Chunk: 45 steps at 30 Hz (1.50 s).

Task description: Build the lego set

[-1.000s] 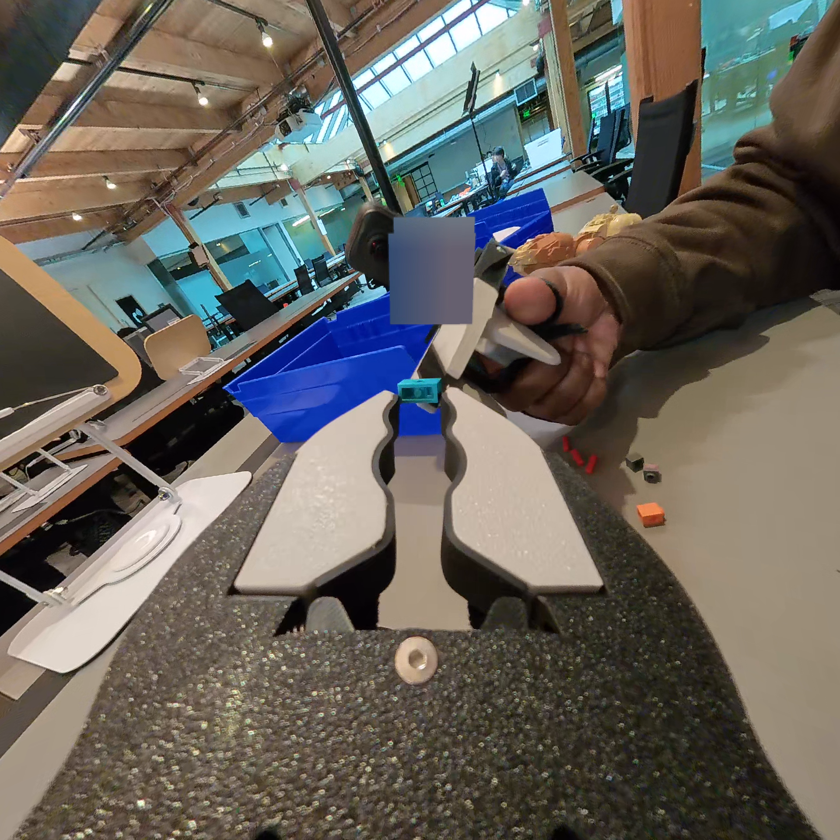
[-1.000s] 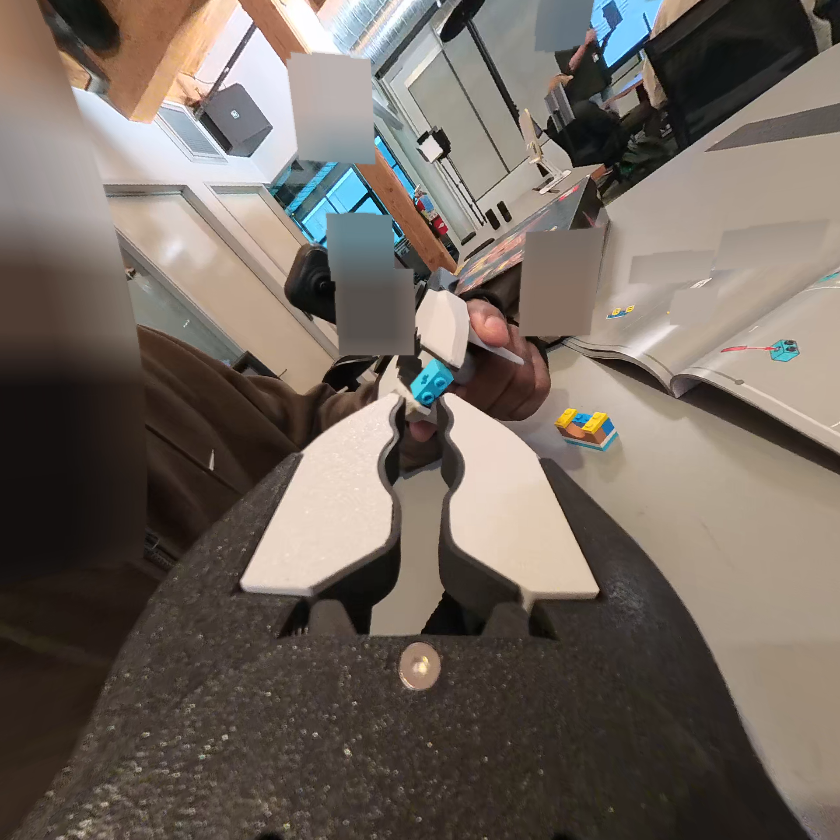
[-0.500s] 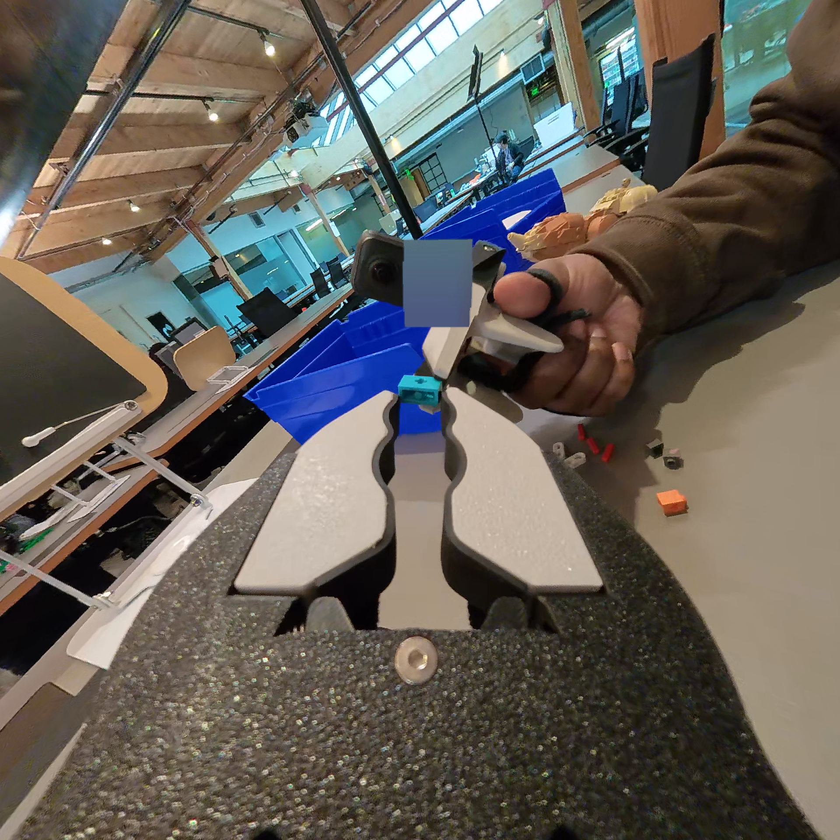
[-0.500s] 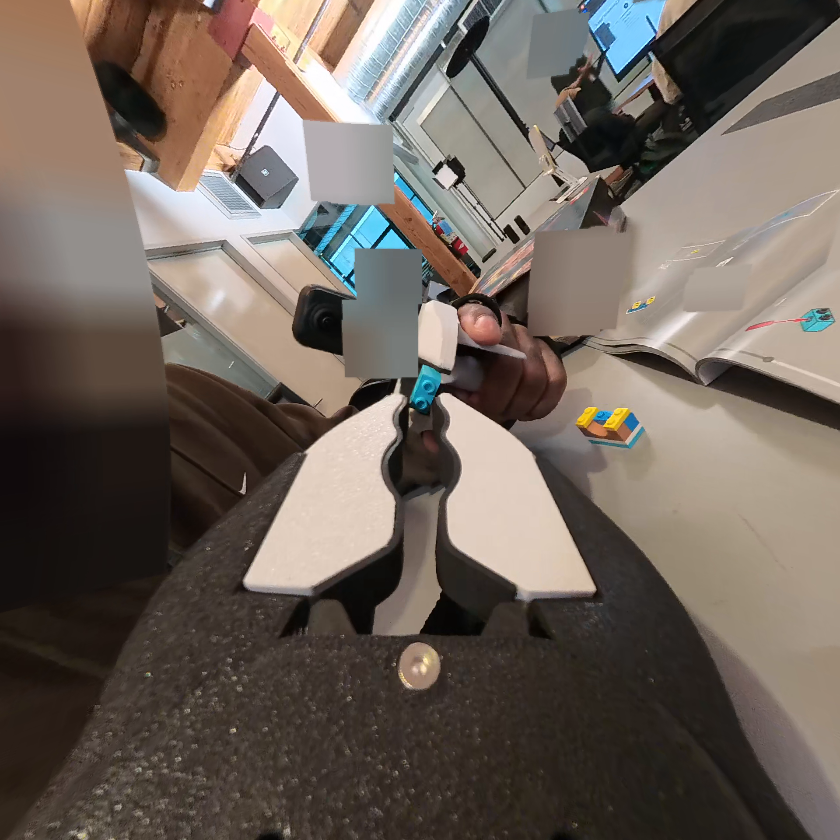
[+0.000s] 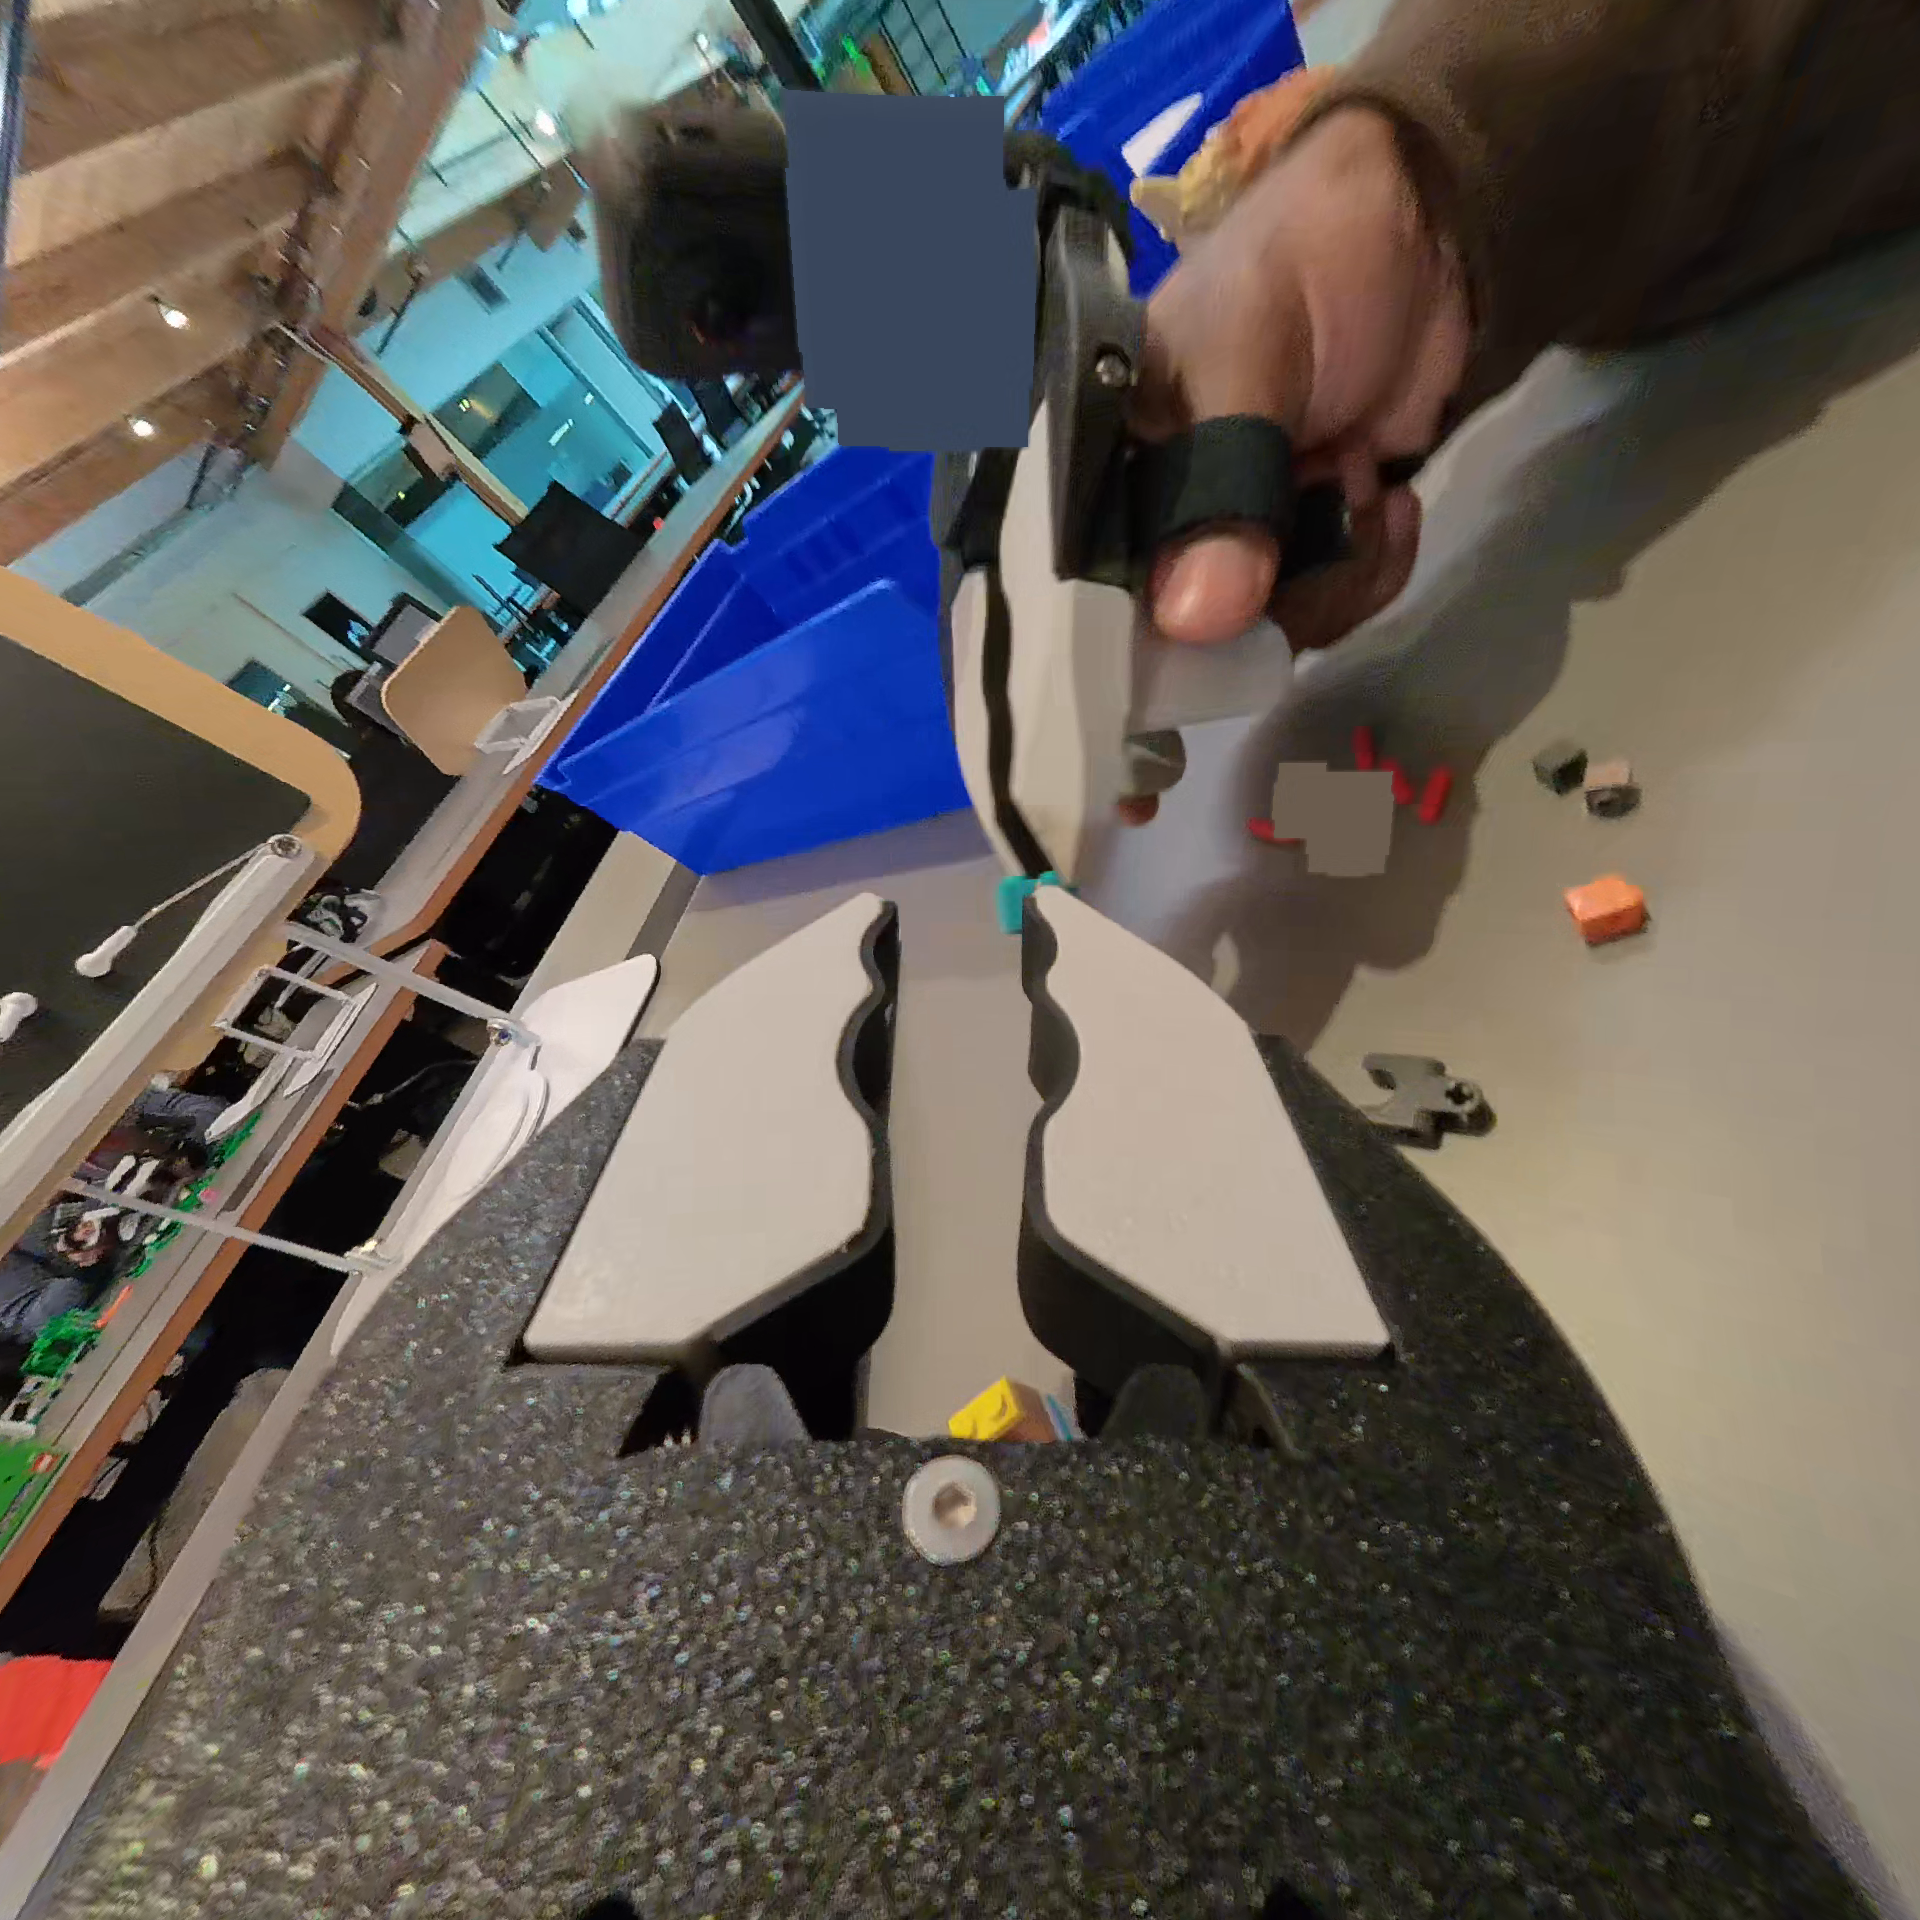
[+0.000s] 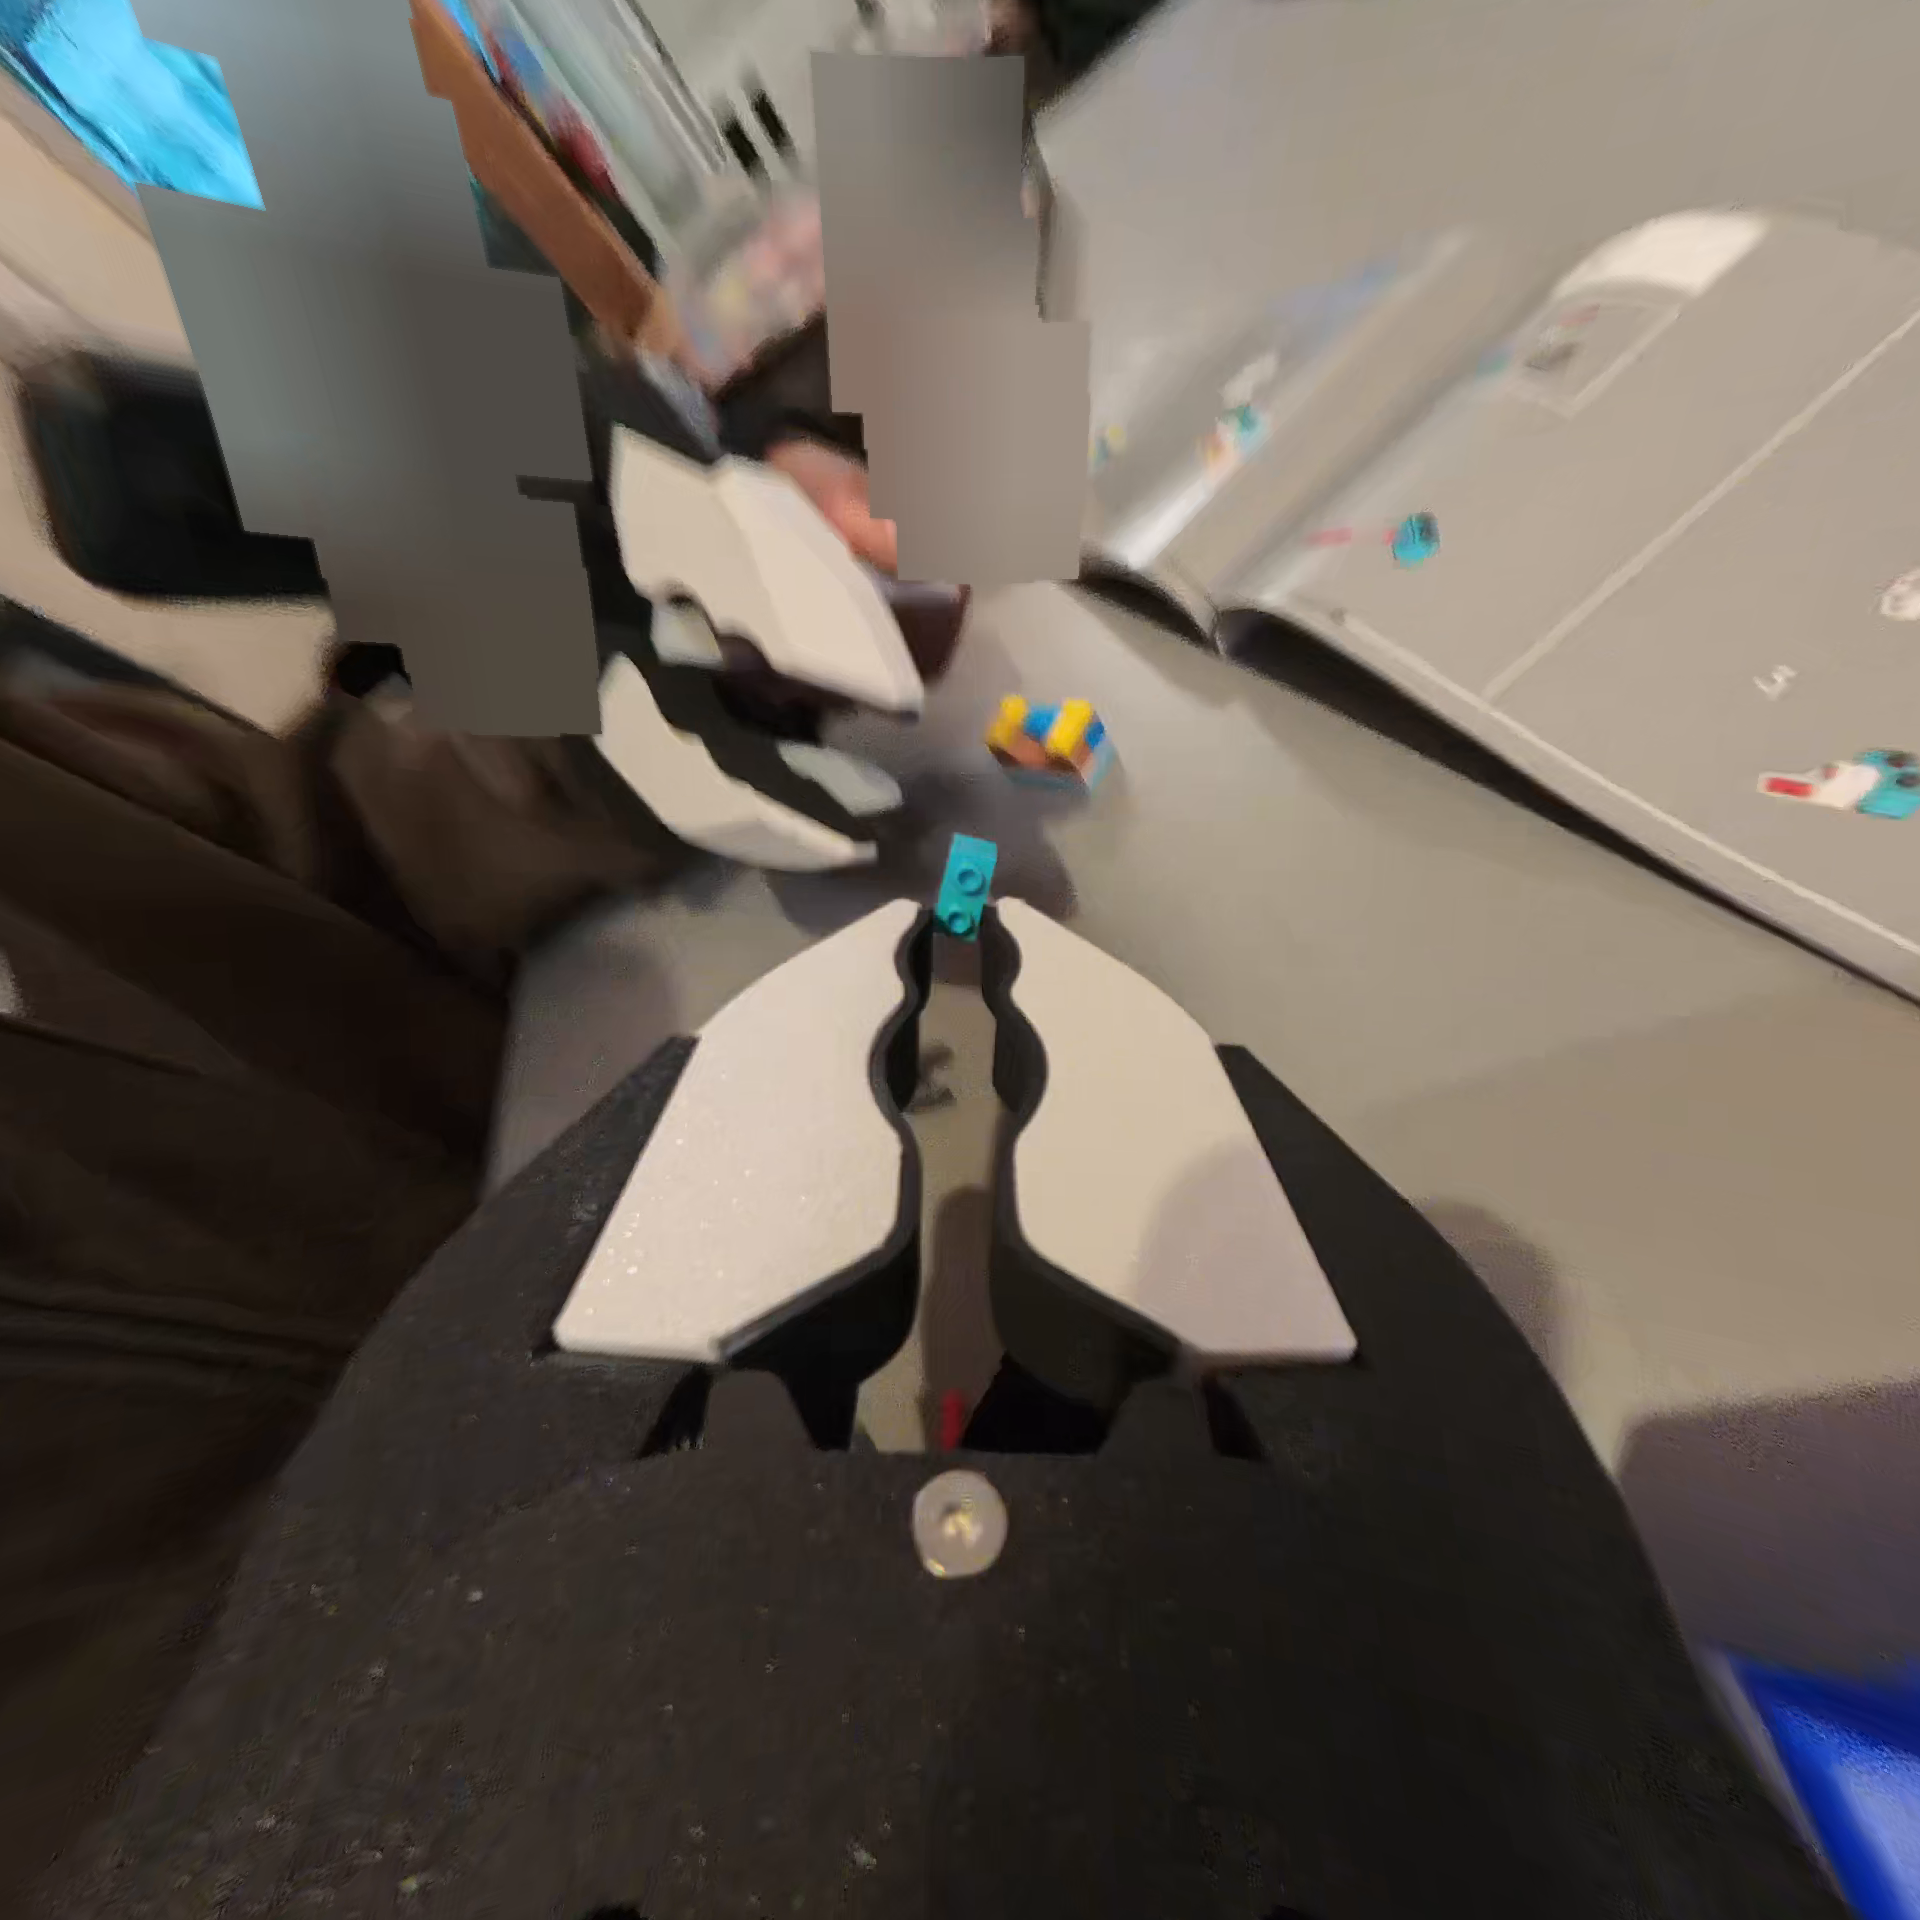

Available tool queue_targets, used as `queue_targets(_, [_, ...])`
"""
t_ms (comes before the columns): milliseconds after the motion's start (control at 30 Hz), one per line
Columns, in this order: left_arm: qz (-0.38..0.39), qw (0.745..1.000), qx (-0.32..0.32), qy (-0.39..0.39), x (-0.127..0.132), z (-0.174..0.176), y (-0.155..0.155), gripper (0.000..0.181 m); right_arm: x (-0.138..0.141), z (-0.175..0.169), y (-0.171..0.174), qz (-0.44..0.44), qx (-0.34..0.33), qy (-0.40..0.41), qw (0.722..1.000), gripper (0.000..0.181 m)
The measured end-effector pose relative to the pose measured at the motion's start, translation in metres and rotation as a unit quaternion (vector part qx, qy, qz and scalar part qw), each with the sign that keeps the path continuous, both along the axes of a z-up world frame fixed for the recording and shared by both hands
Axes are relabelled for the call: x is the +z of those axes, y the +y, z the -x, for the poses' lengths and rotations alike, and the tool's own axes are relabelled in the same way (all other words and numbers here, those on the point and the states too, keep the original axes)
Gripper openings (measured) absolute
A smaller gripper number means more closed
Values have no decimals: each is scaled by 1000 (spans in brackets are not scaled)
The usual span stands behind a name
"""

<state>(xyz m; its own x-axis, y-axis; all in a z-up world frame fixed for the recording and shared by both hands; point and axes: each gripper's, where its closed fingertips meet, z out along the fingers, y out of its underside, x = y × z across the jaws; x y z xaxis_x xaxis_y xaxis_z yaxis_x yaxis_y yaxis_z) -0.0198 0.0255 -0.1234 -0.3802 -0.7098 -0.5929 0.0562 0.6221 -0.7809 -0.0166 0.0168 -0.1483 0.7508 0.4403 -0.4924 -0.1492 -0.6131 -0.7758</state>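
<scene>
Left wrist view, left to right: dark screen with tan frame (image 5: 125,790), white stand (image 5: 312,997) below it, blue bins (image 5: 790,748) at the far edge of the grey surface (image 5: 1662,1195). The left claw (image 5: 958,914) is open, with nothing between its fingers. Just past its right fingertip sits the teal brick (image 5: 1016,900), pinched at the tip of the right claw (image 5: 1023,852), which a hand (image 5: 1288,343) in a brown sleeve holds tip-down. Further right are loose parts: red pins (image 5: 1403,779), two dark bits (image 5: 1584,779), an orange brick (image 5: 1605,907) and a black clip (image 5: 1429,1086). A yellow piece (image 5: 987,1415) peeks up between the finger bases; it's probably the small build underneath.

Right wrist view, left to right: brown sleeve (image 6: 208,1039), then the left claw (image 6: 883,748), spread and empty and angled toward the surface (image 6: 1351,1039). At centre the right claw (image 6: 958,909) is clamped on the teal brick (image 6: 966,883), gripped by its lower end so the studs face the camera and the free end sticks out. That's likely deliberate, leaving the mating face clear. Beyond it sits a small yellow, brown and blue build (image 6: 1049,743), apart from the brick and probably its target. The open instruction booklet (image 6: 1558,540) lies at right, close enough to check.

Frames are motion-blurred. The room looks like an open-plan office with timber beams and long desks.
</scene>
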Motion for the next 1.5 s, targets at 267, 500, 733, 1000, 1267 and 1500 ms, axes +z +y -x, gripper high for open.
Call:
queue_targets(267, [-17, 1000, -2, 25, -7, 0, -4, 21, -54, -12, -28, 109, 53, -240, 963, 9])
queue_targets(500, [-14, 999, -4, 32, -8, 0, -5, 21, -65, -10, -25, 108, 61, -258, 958, 14])
queue_targets(733, [9, 999, -17, 32, -1, 5, -7, 20, -35, -26, -43, 41, 122, -273, 953, 14])
queue_targets(1000, [9, 999, -27, 38, -4, 4, -14, 19, -51, -29, -90, 63, 239, -339, 908, 7])
queue_targets(1267, [11, 999, -30, 39, -4, 5, -15, 19, -68, -33, -94, 96, 248, -356, 896, 5])
queue_targets(1500, [17, 998, -40, 47, -6, 6, -19, 18, -65, -30, -91, 82, 251, -334, 905, 4])
